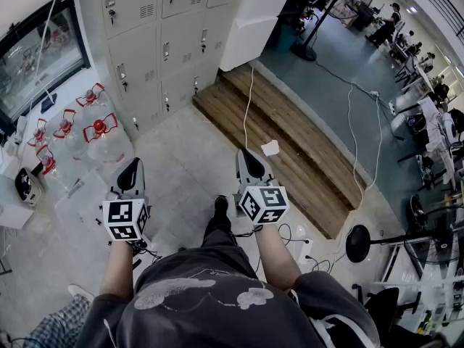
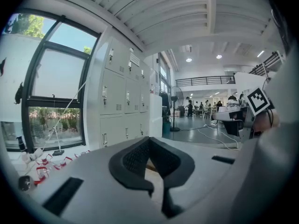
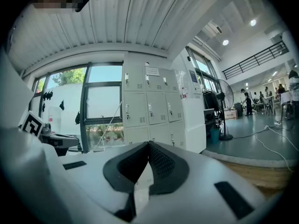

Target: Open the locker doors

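Left gripper [image 2: 150, 141]: jaws fully together, nothing between them. Right gripper [image 3: 148, 147]: same, closed and empty. Both are held about level and side by side over the pale tiled floor [image 1: 185, 169], not touching each other. The lockers [image 1: 163, 46] are well ahead of both jaws, grey, all doors shut, nothing touching them. Wooden platform [image 1: 290, 133] ahead-right of the right jaws, with a white cable [image 1: 249, 100] across it. Red-handled water jugs [image 1: 100, 127] sit left of the left jaws, below a window [image 2: 51, 92]. Standing fan [image 3: 222, 97] far right, beyond the lockers.
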`<action>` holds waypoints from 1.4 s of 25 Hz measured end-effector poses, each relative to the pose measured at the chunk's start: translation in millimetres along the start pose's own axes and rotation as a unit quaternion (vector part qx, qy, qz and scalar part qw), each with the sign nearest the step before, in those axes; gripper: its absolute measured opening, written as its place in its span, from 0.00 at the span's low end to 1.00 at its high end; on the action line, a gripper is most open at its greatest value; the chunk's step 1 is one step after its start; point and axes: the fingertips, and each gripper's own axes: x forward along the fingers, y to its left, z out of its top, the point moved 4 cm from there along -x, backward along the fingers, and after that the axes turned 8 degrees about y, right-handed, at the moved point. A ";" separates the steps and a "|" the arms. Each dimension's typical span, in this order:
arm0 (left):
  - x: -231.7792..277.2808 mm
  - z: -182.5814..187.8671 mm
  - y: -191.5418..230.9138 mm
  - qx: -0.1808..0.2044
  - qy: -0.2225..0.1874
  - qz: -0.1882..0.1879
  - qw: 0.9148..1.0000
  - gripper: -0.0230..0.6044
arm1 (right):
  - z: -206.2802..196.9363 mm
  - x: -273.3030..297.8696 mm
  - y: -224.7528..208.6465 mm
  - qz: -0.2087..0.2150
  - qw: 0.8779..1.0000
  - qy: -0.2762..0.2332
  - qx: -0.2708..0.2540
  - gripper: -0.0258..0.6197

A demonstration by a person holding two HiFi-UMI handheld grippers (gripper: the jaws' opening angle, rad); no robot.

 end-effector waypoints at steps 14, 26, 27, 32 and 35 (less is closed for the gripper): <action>-16.5 1.3 -3.1 0.005 -0.008 0.002 1.000 0.05 | 2.0 -14.0 -2.1 -0.009 1.000 -0.013 -0.004 0.09; -16.4 -1.2 -0.3 0.003 -0.045 0.031 0.998 0.06 | -3.4 -13.9 -9.1 -0.019 0.999 -0.036 0.003 0.11; -12.7 -0.8 -1.4 0.003 -0.046 0.031 0.998 0.14 | -4.2 -12.0 -10.5 -0.014 0.999 -0.032 0.002 0.20; 18.8 2.1 -16.7 -0.012 -0.034 -0.001 0.999 0.47 | -9.8 3.7 -30.9 -0.009 1.000 -0.012 0.002 0.48; 47.0 4.5 -27.8 -0.015 -0.028 -0.020 0.999 0.58 | -14.6 20.5 -53.2 -0.007 1.000 -0.002 0.013 0.50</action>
